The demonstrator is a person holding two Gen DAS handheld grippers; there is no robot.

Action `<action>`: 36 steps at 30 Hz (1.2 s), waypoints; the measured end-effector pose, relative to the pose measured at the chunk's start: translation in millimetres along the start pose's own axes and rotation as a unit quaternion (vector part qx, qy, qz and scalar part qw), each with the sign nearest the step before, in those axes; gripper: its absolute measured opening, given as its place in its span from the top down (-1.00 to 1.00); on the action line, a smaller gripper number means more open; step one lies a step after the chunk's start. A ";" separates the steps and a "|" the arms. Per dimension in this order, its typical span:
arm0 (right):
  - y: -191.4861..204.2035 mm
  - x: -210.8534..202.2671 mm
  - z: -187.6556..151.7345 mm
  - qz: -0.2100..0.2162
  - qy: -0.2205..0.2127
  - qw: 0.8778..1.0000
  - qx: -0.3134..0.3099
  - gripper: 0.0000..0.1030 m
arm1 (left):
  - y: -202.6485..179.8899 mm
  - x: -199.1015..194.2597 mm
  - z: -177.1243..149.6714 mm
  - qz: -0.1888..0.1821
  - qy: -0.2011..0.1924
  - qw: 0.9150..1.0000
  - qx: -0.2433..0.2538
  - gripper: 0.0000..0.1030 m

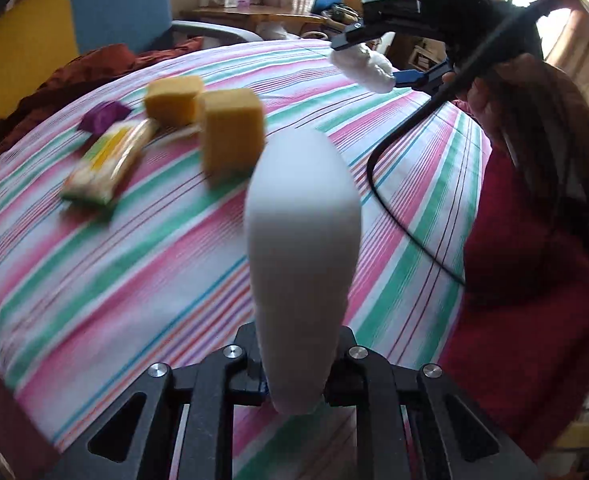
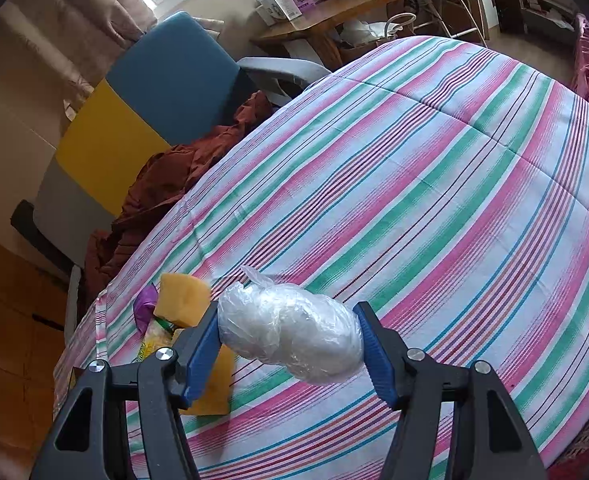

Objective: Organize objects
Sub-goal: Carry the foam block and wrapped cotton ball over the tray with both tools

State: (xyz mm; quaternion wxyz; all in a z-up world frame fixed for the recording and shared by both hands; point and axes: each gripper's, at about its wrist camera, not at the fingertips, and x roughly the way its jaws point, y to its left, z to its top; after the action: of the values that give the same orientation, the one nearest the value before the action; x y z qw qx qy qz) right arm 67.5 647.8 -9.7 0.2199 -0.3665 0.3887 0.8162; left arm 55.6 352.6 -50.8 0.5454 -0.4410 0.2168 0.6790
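Left hand-held gripper (image 1: 294, 388) pinching smooth white foam block (image 1: 302, 240), right hand-held gripper (image 2: 288, 344) clamping crinkly plastic-wrapped bundle (image 2: 294, 336)

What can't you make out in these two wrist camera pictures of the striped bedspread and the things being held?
- Left wrist view: the left gripper's fingertips, hidden behind the white foam block they squeeze.
- Left wrist view: print on the yellow-green snack packet, motion-blurred.
- Right wrist view: contents of the clear plastic-wrapped white bundle in the right gripper; wrinkled film obscures them.
- Right wrist view: the second yellow sponge cube, mostly behind the blue finger.
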 end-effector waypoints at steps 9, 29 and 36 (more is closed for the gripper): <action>14.0 -0.8 -3.7 -0.008 0.004 0.999 -0.031 -0.27 | 21.4 -59.1 -26.9 0.015 -0.055 0.997 -0.052 0.65; 267.7 -24.2 -182.5 0.168 0.089 0.921 -0.340 -0.27 | 120.6 -192.0 -118.4 0.123 -0.151 0.958 -0.211 0.64; 306.4 -2.9 -240.0 0.198 0.140 0.900 -0.363 -0.27 | 159.2 -209.0 -156.1 0.153 -0.154 0.938 -0.272 0.64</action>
State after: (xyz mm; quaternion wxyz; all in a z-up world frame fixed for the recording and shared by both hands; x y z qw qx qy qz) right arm -25.3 272.4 34.5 -0.1513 -0.4472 0.1566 0.8675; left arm -32.7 67.2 13.3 0.3208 -0.4241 0.0027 0.8469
